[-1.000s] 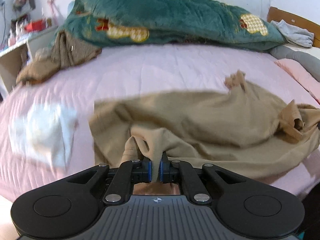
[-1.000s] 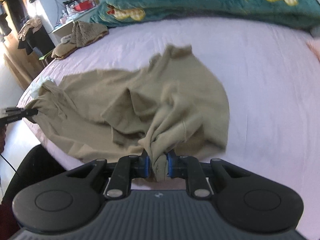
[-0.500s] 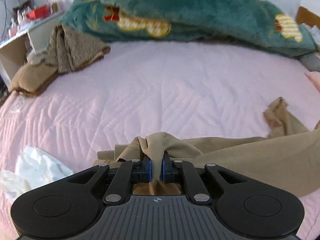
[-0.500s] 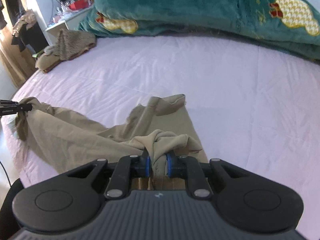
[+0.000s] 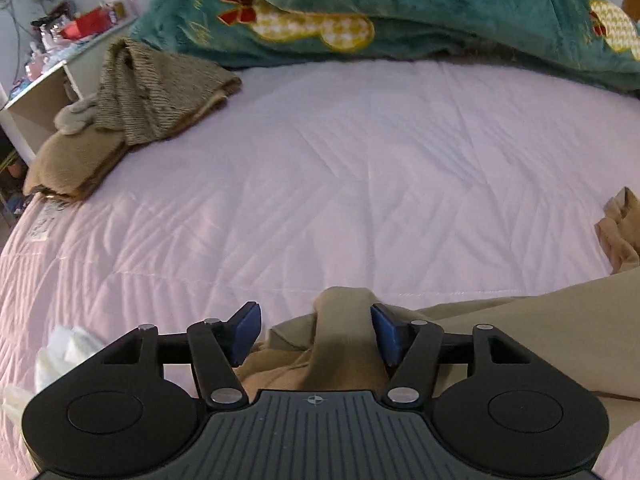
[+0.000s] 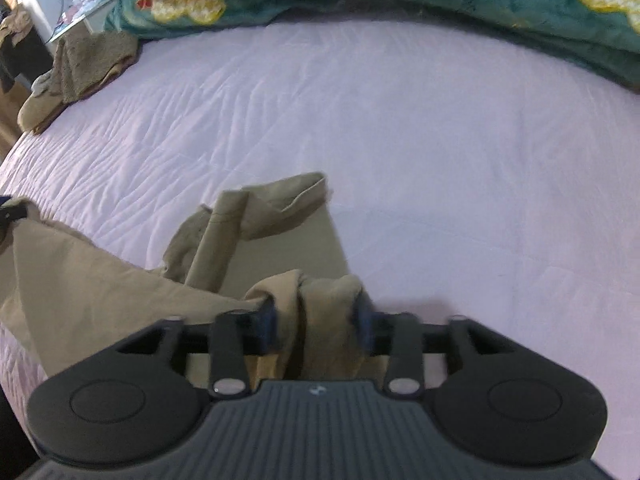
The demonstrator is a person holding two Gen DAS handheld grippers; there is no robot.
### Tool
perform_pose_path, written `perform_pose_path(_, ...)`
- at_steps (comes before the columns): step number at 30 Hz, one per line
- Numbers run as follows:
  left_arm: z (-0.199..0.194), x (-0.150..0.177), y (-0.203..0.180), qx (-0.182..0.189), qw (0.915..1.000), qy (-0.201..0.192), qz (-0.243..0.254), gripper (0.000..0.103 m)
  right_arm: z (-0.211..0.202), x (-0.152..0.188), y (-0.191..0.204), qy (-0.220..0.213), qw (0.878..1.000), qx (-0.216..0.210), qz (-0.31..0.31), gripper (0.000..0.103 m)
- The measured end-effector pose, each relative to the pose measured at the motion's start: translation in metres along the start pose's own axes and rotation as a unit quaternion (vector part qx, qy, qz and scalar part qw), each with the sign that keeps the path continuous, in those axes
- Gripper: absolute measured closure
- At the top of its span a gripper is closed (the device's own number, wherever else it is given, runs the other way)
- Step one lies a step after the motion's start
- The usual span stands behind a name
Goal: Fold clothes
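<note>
A tan garment [image 5: 520,332] lies spread on the pink quilt [image 5: 360,160] at the near edge of the bed. My left gripper [image 5: 316,328] sits low over its top edge with its jaws opening. A loose fold of the cloth stands between the blue pads [image 5: 246,330], away from the left one. In the right wrist view the same tan garment [image 6: 100,280] stretches to the left, a crumpled sleeve [image 6: 272,208] lying on top. My right gripper [image 6: 316,316] is blurred and its jaws are opening, with a slack bunch of cloth between them.
A teal plush blanket [image 5: 400,8] is heaped along the far side of the bed. A pile of brown knitted clothes [image 5: 152,92] lies at the far left beside a white shelf [image 5: 40,92]. A white cloth [image 5: 60,356] sits at the near left edge.
Both grippers carried the garment's edge forward across the bed toward the blanket. Both were shut on the cloth; now their jaws stand apart and the cloth sits loose between them.
</note>
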State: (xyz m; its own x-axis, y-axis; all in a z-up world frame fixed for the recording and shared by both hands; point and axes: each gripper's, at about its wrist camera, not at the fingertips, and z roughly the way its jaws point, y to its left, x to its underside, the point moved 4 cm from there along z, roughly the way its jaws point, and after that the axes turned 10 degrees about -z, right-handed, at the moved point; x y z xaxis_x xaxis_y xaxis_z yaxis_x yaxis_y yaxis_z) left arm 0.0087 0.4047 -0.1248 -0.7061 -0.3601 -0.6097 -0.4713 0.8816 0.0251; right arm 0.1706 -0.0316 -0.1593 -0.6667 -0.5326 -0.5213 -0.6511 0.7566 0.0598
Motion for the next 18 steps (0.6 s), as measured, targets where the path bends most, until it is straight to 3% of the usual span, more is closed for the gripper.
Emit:
perform_pose_path(6,-0.035,0.012,0.016,-0.022,0.9991,-0.034,0.009,0.039,-0.055,0.005,-0.010,-0.055,0.998,0.035,0.011,0.035)
perform_pose_path(10,-0.043,-0.002,0.026,-0.020,0.9989,-0.042,0.001,0.038,-0.077,0.013,-0.001,-0.072,0.997,0.035,0.011,0.034)
perform_pose_path(18,-0.053,-0.014,0.024,-0.068,0.9936,-0.068,0.058,0.038,-0.080,0.019,0.077,-0.095,0.995,-0.017,-0.033,0.030)
